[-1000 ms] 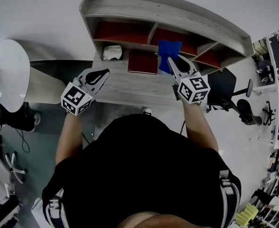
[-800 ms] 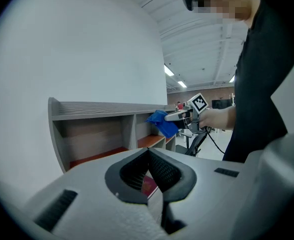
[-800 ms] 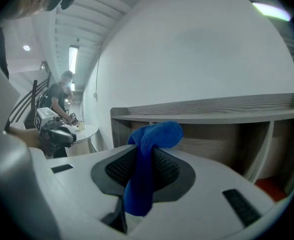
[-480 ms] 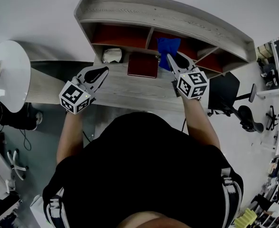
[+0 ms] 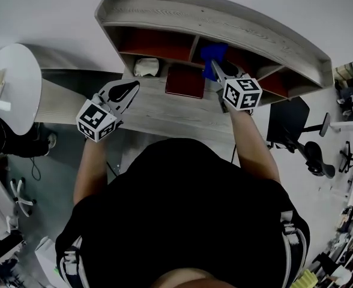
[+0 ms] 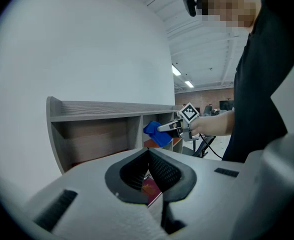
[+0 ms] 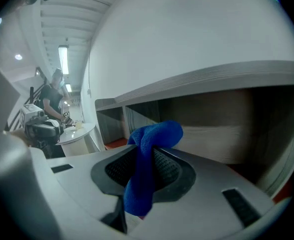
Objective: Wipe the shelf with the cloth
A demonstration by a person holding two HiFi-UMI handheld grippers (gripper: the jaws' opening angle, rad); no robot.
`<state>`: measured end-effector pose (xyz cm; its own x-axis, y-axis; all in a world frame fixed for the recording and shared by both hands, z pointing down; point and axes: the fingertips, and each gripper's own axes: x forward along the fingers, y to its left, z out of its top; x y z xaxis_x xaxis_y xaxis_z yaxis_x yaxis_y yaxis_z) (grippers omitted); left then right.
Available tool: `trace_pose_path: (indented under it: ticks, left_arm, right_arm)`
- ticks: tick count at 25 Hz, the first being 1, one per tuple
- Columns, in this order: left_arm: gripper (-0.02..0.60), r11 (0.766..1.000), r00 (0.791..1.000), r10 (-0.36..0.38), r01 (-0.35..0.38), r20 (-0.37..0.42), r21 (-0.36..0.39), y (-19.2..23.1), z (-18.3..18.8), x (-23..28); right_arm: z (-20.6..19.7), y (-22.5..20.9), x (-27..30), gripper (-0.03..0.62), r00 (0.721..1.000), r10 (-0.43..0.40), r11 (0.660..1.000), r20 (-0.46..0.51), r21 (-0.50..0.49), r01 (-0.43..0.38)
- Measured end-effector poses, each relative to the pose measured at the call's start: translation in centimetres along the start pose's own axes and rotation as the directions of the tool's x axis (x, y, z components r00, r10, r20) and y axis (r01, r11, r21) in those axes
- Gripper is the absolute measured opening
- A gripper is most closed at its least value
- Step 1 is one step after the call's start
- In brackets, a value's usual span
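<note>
The grey wooden shelf with red-floored compartments stands at the back of the desk. My right gripper is shut on the blue cloth and holds it at the mouth of the middle compartment. In the right gripper view the blue cloth bulges up from between the jaws, with the shelf's top board just above. My left gripper hovers over the desk's left part, shut, with nothing in it. In the left gripper view the blue cloth and the right gripper show in front of the shelf.
A dark red book lies on the desk below the shelf. A white crumpled object sits by the left compartment. A white round table stands at the left and a black office chair at the right.
My right gripper has carried the blue cloth forward, from just in front of the shelf into the mouth of the middle compartment. The left gripper has barely moved.
</note>
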<state>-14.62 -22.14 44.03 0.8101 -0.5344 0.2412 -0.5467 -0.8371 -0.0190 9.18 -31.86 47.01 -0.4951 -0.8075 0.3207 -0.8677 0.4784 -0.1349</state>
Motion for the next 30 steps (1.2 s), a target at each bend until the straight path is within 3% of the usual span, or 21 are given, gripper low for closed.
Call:
trace_pose_path:
  ticks: [15,21,30]
  left_arm:
    - [0.017,0.998,0.998,0.053,-0.054,-0.027,-0.023,1.2,-0.5,0.8]
    - [0.017,0.997,0.997,0.066,-0.067,-0.037,-0.034,1.3,-0.8,1.4]
    - [0.017,0.996,0.996,0.082,-0.083,-0.035,-0.028,1.5,-0.8,1.6]
  right_arm:
    - [-3.5,-3.1,7.3,0.089,0.99,0.041,0.998,-0.137,0.056,-0.033]
    - [-5.1,-4.2,9.9,0.089,0.968,0.053,0.996,-0.243,0.084,-0.033]
    - [-6.3,-4.6,12.6,0.089,0.945,0.05,0.998,-0.322,0.055,-0.034]
